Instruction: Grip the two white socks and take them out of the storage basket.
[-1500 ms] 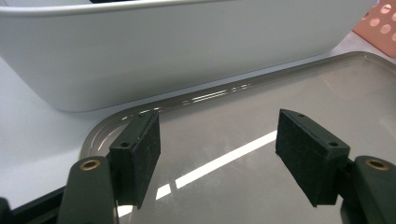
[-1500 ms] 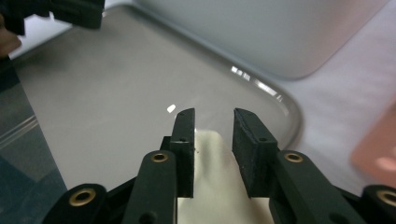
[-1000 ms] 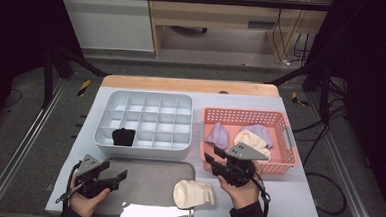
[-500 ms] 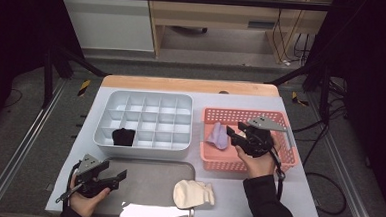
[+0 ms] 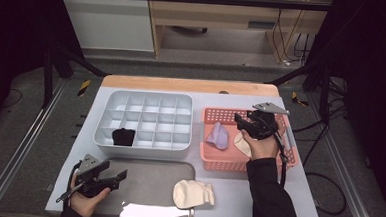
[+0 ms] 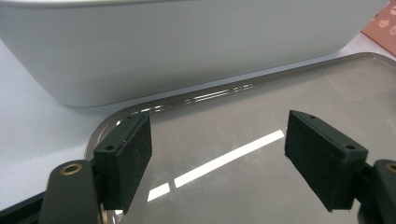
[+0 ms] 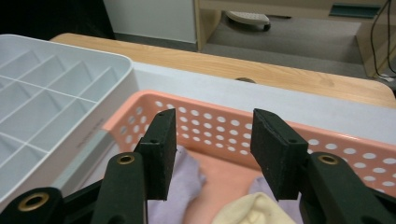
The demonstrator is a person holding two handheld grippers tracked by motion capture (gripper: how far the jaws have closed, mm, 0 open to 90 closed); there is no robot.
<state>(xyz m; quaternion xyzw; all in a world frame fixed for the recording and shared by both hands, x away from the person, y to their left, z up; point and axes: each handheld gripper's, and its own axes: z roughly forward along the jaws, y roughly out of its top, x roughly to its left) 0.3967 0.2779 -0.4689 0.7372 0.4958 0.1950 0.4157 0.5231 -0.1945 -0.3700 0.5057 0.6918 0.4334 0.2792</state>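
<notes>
My right gripper (image 5: 238,122) hovers over the pink basket (image 5: 218,162), its jaws pointing toward the far left. The right gripper (image 7: 212,135) is open; its jaws have just been opening and nothing is between them. Below it in the basket lie a lavender sock (image 5: 218,135) (image 7: 184,182) and a cream sock (image 5: 241,143) (image 7: 250,212). Another cream sock (image 5: 192,193) lies at the right end of the metal tray (image 5: 147,186). My left gripper (image 5: 120,177) (image 6: 217,144) rests open and empty at the tray's (image 6: 261,102) left end.
A white divided organizer (image 5: 145,118) (image 7: 56,88) (image 6: 163,46) stands left of the basket, with a black sock (image 5: 123,136) in a front compartment. The wooden table edge (image 5: 182,84) runs behind both. Dark frame posts flank the table.
My right gripper has moved from the table in front of the basket, away from me, to above the basket's middle. Its jaws stand wider. The left gripper has stayed put.
</notes>
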